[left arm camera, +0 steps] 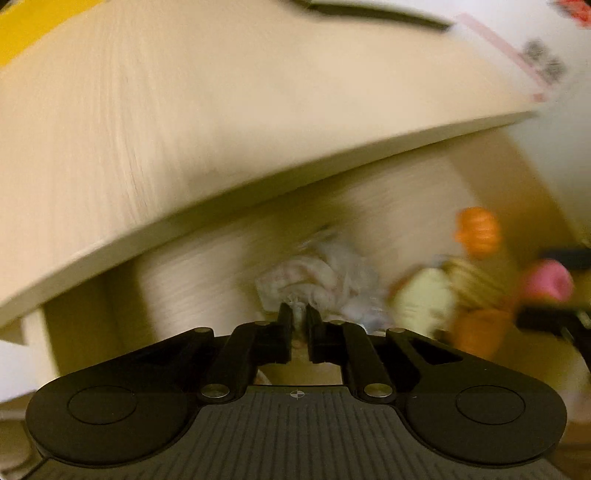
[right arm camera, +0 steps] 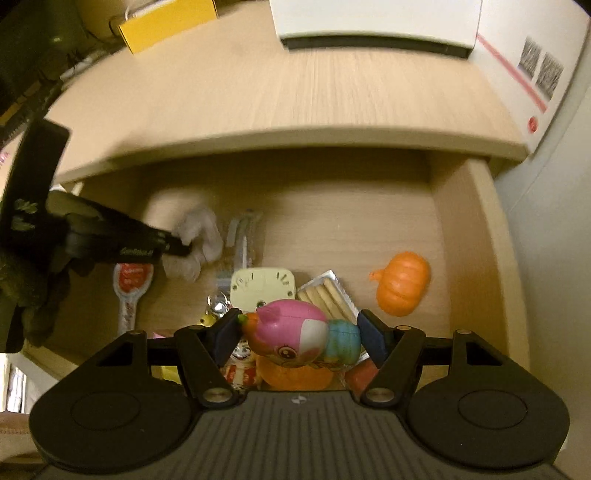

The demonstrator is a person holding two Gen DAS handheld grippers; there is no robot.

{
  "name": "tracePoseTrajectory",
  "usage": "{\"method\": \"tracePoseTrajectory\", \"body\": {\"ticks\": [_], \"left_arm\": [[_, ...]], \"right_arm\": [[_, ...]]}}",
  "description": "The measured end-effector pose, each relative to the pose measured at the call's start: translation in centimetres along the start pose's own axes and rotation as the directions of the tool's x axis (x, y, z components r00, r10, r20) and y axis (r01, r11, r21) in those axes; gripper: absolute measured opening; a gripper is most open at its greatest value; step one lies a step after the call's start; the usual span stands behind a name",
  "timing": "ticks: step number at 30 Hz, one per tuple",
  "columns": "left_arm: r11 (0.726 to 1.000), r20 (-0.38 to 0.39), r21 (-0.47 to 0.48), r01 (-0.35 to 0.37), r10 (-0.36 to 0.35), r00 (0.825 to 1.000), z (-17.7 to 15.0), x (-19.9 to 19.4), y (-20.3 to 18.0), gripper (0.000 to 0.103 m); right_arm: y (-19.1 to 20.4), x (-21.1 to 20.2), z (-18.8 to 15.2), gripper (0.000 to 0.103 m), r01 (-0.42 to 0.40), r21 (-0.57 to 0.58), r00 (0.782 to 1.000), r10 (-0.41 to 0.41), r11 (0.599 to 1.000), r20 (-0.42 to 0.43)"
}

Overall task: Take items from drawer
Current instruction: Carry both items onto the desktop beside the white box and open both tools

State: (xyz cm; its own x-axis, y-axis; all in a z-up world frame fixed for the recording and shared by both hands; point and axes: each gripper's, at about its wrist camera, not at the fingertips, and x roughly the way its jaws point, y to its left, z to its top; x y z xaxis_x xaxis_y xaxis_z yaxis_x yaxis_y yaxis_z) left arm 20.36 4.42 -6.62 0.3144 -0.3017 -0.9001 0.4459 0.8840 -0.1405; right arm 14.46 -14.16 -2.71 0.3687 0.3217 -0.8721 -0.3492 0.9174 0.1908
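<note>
The wooden drawer (right arm camera: pixel 476 229) stands pulled out under the desk top (right arm camera: pixel 295 99). In the right wrist view my right gripper (right arm camera: pixel 301 332) is shut on a pink and blue toy bird (right arm camera: pixel 288 325), one finger against its orange beak and the other against its blue end. My left gripper (right arm camera: pixel 181 249) reaches into the drawer's left side and pinches a crumpled whitish cloth (right arm camera: pixel 201 229). In the blurred left wrist view the left gripper (left arm camera: pixel 298 314) has its jaws nearly together on that cloth (left arm camera: pixel 325 273). The toy bird (left arm camera: pixel 546 284) shows at the right edge there.
Inside the drawer lie an orange pumpkin (right arm camera: pixel 404 282), a pale green box (right arm camera: pixel 262 286), a pack of biscuit sticks (right arm camera: pixel 325 295), a spoon-shaped packet (right arm camera: pixel 131 284) and a clear wrapper (right arm camera: pixel 243 236). On the desk sit a yellow box (right arm camera: pixel 166 22) and a white appliance (right arm camera: pixel 376 22).
</note>
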Motion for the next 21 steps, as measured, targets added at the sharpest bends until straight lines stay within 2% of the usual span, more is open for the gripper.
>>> {"method": "tracePoseTrajectory", "body": {"ticks": [4, 5, 7, 10, 12, 13, 15, 17, 21], "left_arm": [[0.994, 0.091, 0.076, 0.079, -0.086, 0.992, -0.4, -6.5, -2.6, 0.009], [0.992, 0.126, 0.084, 0.096, -0.106, 0.986, 0.5, -7.9, -3.5, 0.009], [0.989, 0.232, 0.099, 0.108, -0.128, 0.964, 1.5, -11.2, -4.1, 0.009], [0.992, 0.391, 0.108, 0.06, -0.098, 0.915, 4.9, -14.6, -3.8, 0.009], [0.994, 0.456, 0.108, 0.011, -0.059, 0.888, 7.0, -14.3, -4.1, 0.009], [0.996, 0.474, 0.088, -0.005, -0.037, 0.88, 8.1, -13.5, -3.7, 0.009], [1.0, 0.465, 0.011, 0.002, -0.007, 0.885, 10.1, -11.0, -2.5, 0.01], [1.0, 0.422, -0.026, -0.011, 0.021, 0.907, 11.5, -7.8, -1.1, 0.01], [0.998, 0.342, -0.001, -0.058, 0.055, 0.938, 12.2, -4.0, 0.2, 0.013]], "right_arm": [[-0.3, -3.1, 0.7, 0.068, -0.003, 0.008, 0.995, 0.002, 1.0, 0.097], [-0.4, -4.2, 1.2, 0.068, -0.008, 0.011, 0.991, 0.006, 1.0, 0.131], [-0.6, -6.0, 2.4, 0.067, -0.016, 0.011, 0.979, 0.013, 1.0, 0.203], [-0.6, -8.9, 5.3, 0.067, 0.017, -0.009, 0.935, -0.013, 1.0, 0.356], [-0.1, -9.7, 7.7, 0.067, 0.081, -0.053, 0.898, -0.05, 0.995, 0.437], [0.1, -9.6, 8.9, 0.067, 0.117, -0.07, 0.885, -0.072, 0.991, 0.461], [0.2, -8.2, 11.1, 0.067, 0.177, -0.093, 0.858, -0.107, 0.98, 0.502], [0.2, -5.5, 13.2, 0.067, 0.25, -0.101, 0.844, -0.165, 0.963, 0.51], [-0.5, -0.8, 16.0, 0.067, 0.303, -0.106, 0.855, -0.221, 0.947, 0.47]]}}
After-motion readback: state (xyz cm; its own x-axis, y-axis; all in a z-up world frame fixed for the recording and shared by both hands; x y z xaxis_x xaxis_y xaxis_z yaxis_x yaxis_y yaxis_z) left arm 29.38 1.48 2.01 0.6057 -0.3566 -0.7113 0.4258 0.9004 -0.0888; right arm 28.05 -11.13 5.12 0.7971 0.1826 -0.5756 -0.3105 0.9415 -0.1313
